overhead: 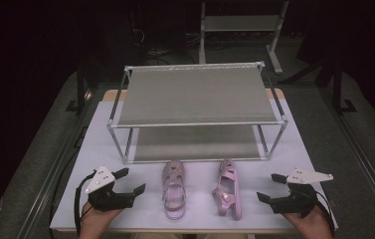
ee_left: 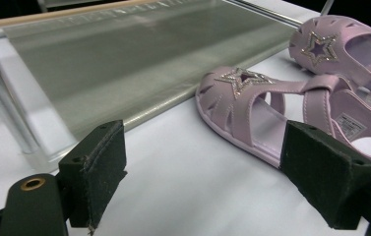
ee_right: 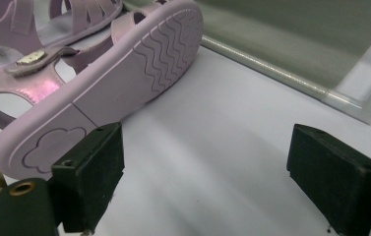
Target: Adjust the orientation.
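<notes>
Two pink sandals with star toes lie on the white table in front of a two-tier shoe rack (overhead: 200, 94). The left sandal (overhead: 173, 188) rests flat on its sole. The right sandal (overhead: 227, 188) lies tipped on its side, its ridged sole (ee_right: 124, 78) facing my right gripper. My left gripper (overhead: 131, 181) rests open on the table left of the left sandal (ee_left: 266, 108), nothing between its pads. My right gripper (overhead: 269, 187) stands open to the right of the tipped sandal, also holding nothing.
The rack's lower shelf (overhead: 195, 143) sits just behind the sandals, its metal posts (overhead: 124, 144) at the corners. The table's front edge (overhead: 190, 230) lies close under both hands. A dark floor and a frame stand (overhead: 239, 25) lie beyond the rack.
</notes>
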The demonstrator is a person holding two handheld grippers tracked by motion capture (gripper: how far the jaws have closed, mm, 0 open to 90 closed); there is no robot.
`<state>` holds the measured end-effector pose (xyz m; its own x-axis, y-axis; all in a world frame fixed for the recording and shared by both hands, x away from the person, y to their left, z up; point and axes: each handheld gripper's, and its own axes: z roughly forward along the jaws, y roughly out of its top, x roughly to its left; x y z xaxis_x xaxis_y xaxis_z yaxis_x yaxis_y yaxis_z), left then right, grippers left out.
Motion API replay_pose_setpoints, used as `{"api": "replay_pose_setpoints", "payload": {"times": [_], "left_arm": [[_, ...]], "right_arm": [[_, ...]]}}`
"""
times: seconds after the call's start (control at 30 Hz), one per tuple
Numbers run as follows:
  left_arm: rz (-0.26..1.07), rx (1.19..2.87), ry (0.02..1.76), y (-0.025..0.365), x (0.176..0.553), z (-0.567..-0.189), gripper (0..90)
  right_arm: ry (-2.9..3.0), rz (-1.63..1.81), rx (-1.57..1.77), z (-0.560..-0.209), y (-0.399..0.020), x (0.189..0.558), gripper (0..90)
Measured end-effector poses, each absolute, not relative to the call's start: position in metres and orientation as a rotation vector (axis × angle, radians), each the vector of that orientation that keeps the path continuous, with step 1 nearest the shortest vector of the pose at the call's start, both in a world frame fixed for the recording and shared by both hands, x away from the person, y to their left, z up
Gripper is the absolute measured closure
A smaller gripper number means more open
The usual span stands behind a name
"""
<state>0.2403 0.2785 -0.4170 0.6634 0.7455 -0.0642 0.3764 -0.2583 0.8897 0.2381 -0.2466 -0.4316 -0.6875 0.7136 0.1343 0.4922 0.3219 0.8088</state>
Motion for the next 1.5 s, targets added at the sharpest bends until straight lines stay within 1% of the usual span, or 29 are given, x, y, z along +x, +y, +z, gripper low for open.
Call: {"api": "replay_pose_setpoints", "payload": {"times": [0.17, 0.23, 0.33, 0.53, 0.67, 0.8, 0.93, 1.13, 1.23, 1.3, 1.43, 1.5], "left_arm": [[0.47, 1.876, 0.877, 0.278, 0.237, -0.417, 17.7], [0.474, 1.875, 0.866, 0.277, 0.236, -0.416, 20.3], [0.47, 1.863, 0.855, 0.276, 0.234, -0.414, 21.0], [0.462, 1.871, 0.826, 0.264, 0.231, -0.411, 21.6], [0.423, 1.865, 0.802, 0.253, 0.23, -0.412, 22.8], [0.348, 1.86, 0.784, 0.24, 0.228, -0.415, 23.5], [0.334, 1.877, 0.774, 0.228, 0.227, -0.416, 24.3], [0.31, 1.888, 0.776, 0.218, 0.223, -0.419, 31.0], [0.32, 1.893, 0.794, 0.214, 0.222, -0.42, 33.0], [0.343, 1.904, 0.795, 0.212, 0.222, -0.42, 36.7], [0.319, 1.934, 0.803, 0.209, 0.223, -0.423, 41.6], [0.293, 1.944, 0.81, 0.208, 0.224, -0.425, 41.8]], "right_arm": [[2.354, 1.292, 1.147, -0.437, -0.25, 0.241, 13.9], [2.341, 1.303, 1.15, -0.436, -0.251, 0.24, 13.9], [2.323, 1.305, 1.139, -0.433, -0.251, 0.237, 13.9], [2.341, 1.293, 1.137, -0.433, -0.248, 0.236, 14.7], [2.335, 1.307, 1.137, -0.432, -0.247, 0.237, 14.8], [2.358, 1.292, 1.126, -0.434, -0.245, 0.236, 14.8], [2.342, 1.301, 1.109, -0.43, -0.245, 0.231, 14.8], [2.314, 1.325, 1.107, -0.427, -0.246, 0.23, 14.8], [2.316, 1.322, 1.106, -0.428, -0.246, 0.23, 14.8], [2.312, 1.32, 1.13, -0.428, -0.247, 0.23, 14.8], [2.302, 1.328, 1.14, -0.428, -0.249, 0.23, 14.8], [2.303, 1.323, 1.133, -0.428, -0.248, 0.231, 14.9]]}}
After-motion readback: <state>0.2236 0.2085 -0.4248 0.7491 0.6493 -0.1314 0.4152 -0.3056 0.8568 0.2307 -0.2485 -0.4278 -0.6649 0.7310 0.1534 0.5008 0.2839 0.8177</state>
